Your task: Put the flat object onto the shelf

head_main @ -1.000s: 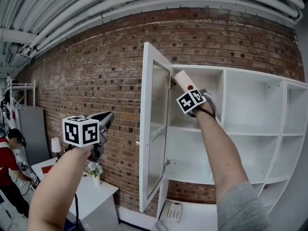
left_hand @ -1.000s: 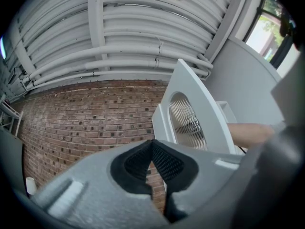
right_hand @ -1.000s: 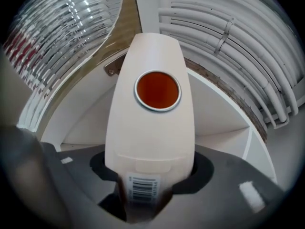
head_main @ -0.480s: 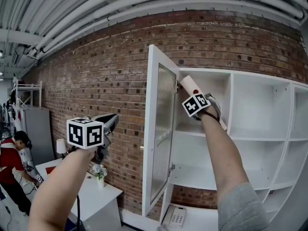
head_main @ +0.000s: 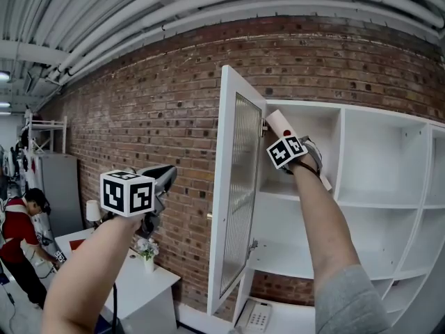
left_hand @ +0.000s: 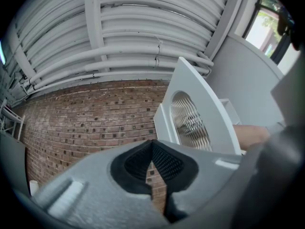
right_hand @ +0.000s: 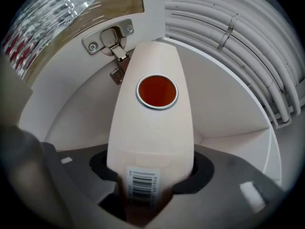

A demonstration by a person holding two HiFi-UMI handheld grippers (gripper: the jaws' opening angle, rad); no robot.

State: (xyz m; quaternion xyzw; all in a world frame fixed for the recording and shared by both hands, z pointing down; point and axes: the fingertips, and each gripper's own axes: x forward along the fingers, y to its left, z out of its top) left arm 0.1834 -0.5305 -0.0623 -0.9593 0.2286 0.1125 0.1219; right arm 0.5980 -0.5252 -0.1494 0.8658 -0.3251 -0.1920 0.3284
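My right gripper (head_main: 290, 143) is shut on a flat cream object (head_main: 279, 124) with a red-rimmed round hole (right_hand: 157, 91) and a barcode label. The object (right_hand: 151, 128) sticks up and forward out of the jaws into the top left compartment of the white shelf unit (head_main: 334, 200). Its tip is close to the door hinge (right_hand: 110, 38). The ribbed-glass door (head_main: 240, 186) stands open to the left of it. My left gripper (head_main: 165, 176) is raised far to the left in front of the brick wall. Its pads (left_hand: 164, 162) are together with nothing between them.
A white table (head_main: 156, 280) at the lower left carries a small flower vase (head_main: 147, 250) and a lamp (head_main: 92, 211). A person in red (head_main: 17, 235) stands at the far left. A white keypad device (head_main: 259, 316) lies on the lowest shelf. White pipes run overhead.
The right gripper has edged the flat object a little further into the top left compartment. The left gripper has stayed where it was.
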